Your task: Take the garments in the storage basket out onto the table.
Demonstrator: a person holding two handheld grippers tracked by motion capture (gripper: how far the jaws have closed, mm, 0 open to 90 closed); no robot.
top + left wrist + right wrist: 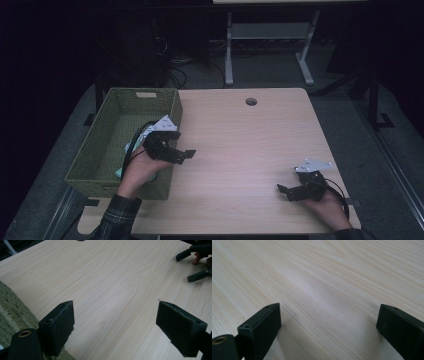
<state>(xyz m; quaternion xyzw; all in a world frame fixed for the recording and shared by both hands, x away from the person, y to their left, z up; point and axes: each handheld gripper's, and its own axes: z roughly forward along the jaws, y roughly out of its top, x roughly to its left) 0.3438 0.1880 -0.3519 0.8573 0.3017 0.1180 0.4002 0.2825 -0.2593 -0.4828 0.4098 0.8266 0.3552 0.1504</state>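
Observation:
My left gripper (187, 155) (115, 315) is held by a hand over the right rim of a green woven basket (140, 91) (10, 307), pointing right across the wooden table (250, 145). Its jaws stand wide apart with nothing between them. My right gripper (282, 190) (328, 315) rests low near the table's front right corner, pointing left, jaws open and empty just above the bare wood. The left gripper view also catches the right gripper (187, 267) far off at the upper right. Something pale teal (121, 172) lies in the basket, mostly hidden under the left hand.
A round cable hole (251, 101) sits near the table's far edge. Behind the table stand a white desk frame (229, 50) and cables on the dark floor. The basket takes up the table's left side and overhangs its left edge.

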